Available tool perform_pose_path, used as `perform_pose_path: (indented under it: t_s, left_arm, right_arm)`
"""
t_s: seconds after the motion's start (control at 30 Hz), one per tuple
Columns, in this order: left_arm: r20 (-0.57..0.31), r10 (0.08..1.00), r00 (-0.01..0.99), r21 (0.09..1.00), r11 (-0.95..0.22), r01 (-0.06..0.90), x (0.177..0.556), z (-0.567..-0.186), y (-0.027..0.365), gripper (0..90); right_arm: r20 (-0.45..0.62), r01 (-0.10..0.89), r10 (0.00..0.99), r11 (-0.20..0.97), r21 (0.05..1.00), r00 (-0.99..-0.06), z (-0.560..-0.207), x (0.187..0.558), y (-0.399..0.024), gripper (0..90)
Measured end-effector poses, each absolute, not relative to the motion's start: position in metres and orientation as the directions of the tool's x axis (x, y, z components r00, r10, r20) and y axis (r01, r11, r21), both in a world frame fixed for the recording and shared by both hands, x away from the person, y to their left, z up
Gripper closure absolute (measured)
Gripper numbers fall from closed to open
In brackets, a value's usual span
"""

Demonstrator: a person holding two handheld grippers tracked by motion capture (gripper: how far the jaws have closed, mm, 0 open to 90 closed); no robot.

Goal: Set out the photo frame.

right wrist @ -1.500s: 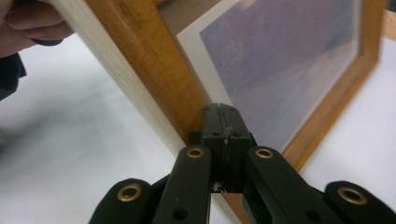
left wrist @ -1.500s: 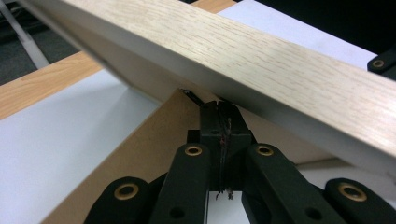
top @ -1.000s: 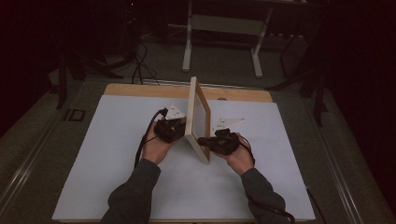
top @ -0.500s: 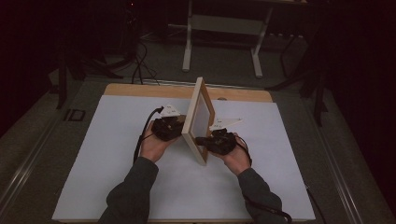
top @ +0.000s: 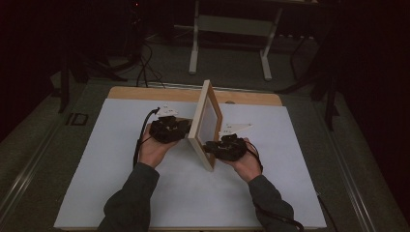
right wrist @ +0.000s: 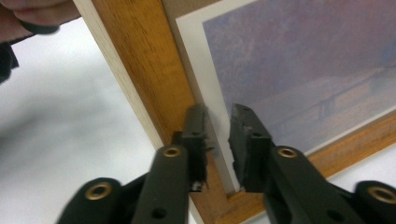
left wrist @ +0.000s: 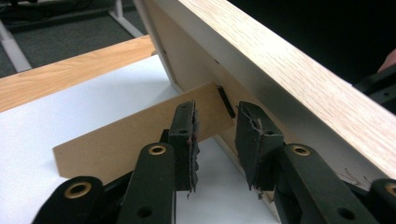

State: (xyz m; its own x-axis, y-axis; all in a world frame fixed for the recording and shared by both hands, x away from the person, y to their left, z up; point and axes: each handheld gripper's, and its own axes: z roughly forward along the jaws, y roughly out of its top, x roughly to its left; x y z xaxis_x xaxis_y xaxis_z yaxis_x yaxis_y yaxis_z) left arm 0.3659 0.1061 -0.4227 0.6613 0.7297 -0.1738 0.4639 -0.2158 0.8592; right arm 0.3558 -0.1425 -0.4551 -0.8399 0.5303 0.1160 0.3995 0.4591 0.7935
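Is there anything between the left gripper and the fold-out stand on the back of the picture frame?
Nothing visible. In the left gripper view, the left gripper points its parted jaws straight at the hinged end of the cardboard stand on the back of the picture frame, with bare white table cover beneath.

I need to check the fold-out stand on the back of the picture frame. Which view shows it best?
The left gripper view: the cardboard stand fills the middle, swung out from the frame back just beyond the open left gripper. The high view shows the frame edge-on, stand hidden. The right gripper view faces the frame's printed front.
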Motion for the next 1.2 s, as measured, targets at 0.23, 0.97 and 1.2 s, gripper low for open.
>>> perform_pose_path:
  t_s: [0.23, 0.97, 1.2]
  left_arm:
    - [-0.233, 0.738, 0.633, 0.871, -0.131, 0.473, 0.361, -0.405, 0.119, 65.1]
    - [-0.149, 0.768, 0.623, 0.876, -0.19, 0.444, 0.336, -0.39, 0.081, 32.8]
    - [-0.101, 0.79, 0.604, 0.859, -0.237, 0.453, 0.332, -0.4, 0.064, 36.2]
  right_arm:
    - [0.112, 0.411, 0.552, 0.455, 0.79, -0.826, -0.458, 0.356, -0.151, 66.4]
    - [0.153, 0.451, 0.591, 0.396, 0.8, -0.792, -0.463, 0.357, -0.176, 61.5]
    - [0.157, 0.464, 0.612, 0.383, 0.799, -0.775, -0.464, 0.355, -0.188, 61.1]
